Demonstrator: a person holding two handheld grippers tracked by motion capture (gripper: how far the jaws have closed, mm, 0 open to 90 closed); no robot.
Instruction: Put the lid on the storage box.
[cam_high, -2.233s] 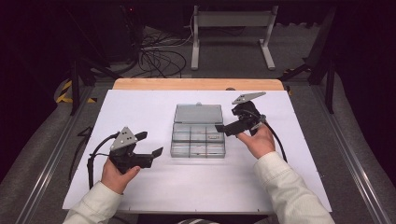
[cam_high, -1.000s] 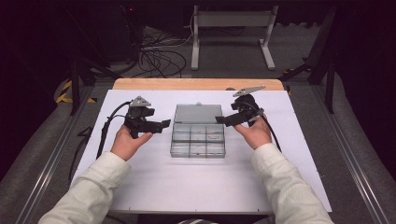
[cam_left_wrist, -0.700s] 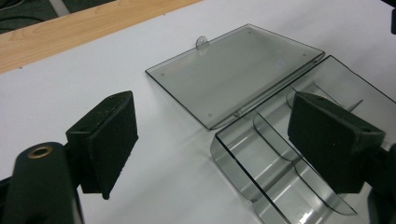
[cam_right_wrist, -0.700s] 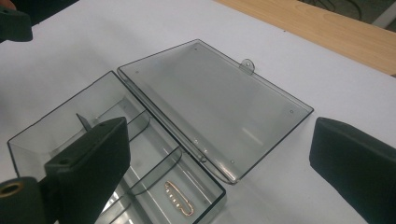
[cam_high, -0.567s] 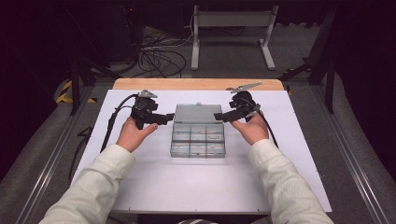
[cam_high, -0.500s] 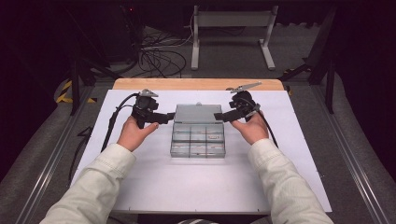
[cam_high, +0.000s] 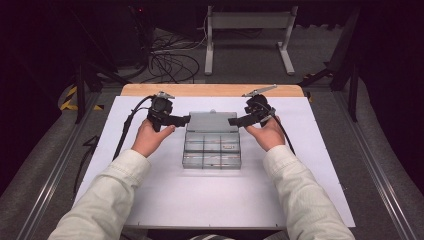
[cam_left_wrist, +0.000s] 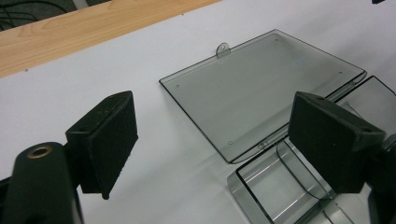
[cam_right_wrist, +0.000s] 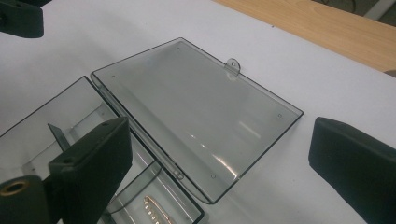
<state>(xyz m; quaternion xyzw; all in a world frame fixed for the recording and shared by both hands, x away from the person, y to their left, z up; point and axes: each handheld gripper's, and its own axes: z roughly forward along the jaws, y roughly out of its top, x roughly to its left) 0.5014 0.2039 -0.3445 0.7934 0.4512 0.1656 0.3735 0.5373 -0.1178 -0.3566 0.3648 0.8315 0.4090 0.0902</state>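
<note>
A clear plastic compartment box (cam_high: 212, 151) sits mid-table, its lid (cam_high: 212, 121) swung back and lying flat on the white mat. My left gripper (cam_high: 184, 119) is open just off the lid's left edge, and the lid (cam_left_wrist: 261, 88) and a box compartment (cam_left_wrist: 275, 186) show between its jaws. My right gripper (cam_high: 234, 121) is open at the lid's right edge. Its view looks across the lid (cam_right_wrist: 196, 112), with a small gold clip (cam_right_wrist: 154, 210) in a box compartment near its left jaw. Neither gripper holds anything.
The white mat (cam_high: 165, 200) covers the table, with a bare wooden strip (cam_high: 210, 90) along the far edge. The left gripper's cable (cam_high: 127, 127) trails off to the left. Cables and a metal stand lie on the floor beyond the table.
My left gripper has moved from the near left of the mat up to the lid's left edge. The right gripper has shifted slightly back and inward. The box has not moved.
</note>
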